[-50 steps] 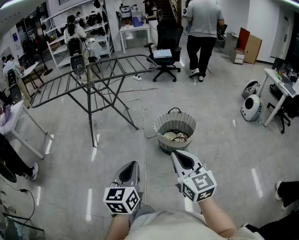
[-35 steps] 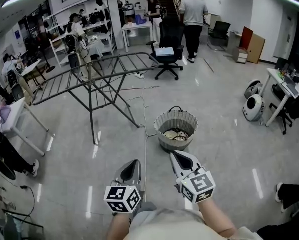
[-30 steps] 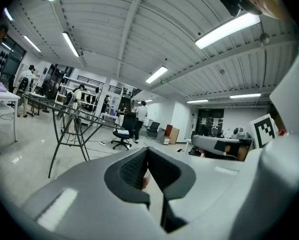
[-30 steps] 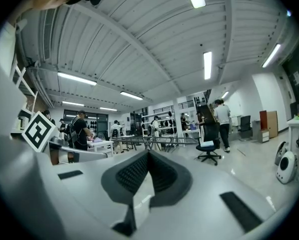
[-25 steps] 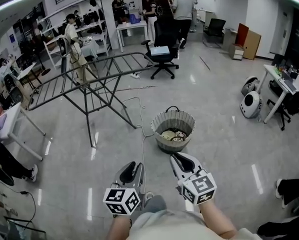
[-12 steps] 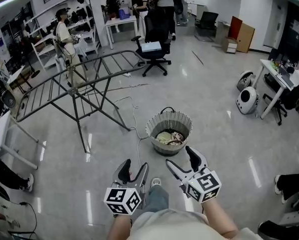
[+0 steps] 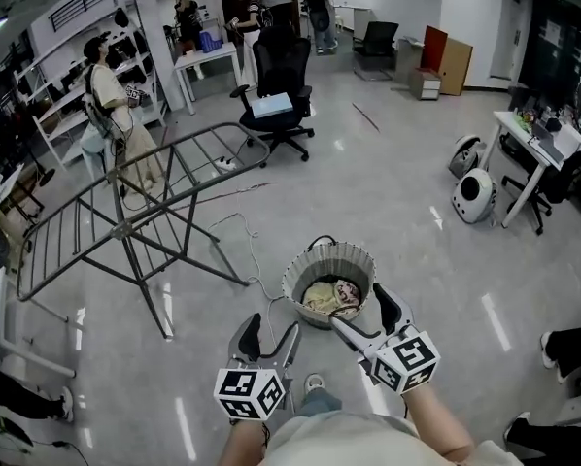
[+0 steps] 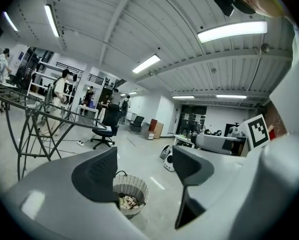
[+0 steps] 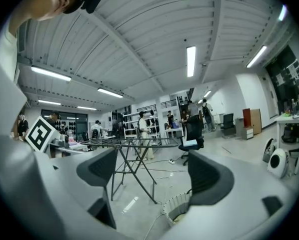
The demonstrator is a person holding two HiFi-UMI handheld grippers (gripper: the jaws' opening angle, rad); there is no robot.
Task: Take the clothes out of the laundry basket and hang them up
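Hovering just short of the floor-standing laundry basket, left gripper and right gripper have just opened empty fingers wide, apparently readying for the clothes heaped inside. A bare drying rack stands nearby.

Open-plan workroom. A glossy grey floor reflects the strip lights set in a ribbed white ceiling. A black office chair stands at centre back, near a white table. Shelving lines the left wall. At right are a white desk and, on the floor beside it, a rounded white machine. A brown box stands by the far wall.
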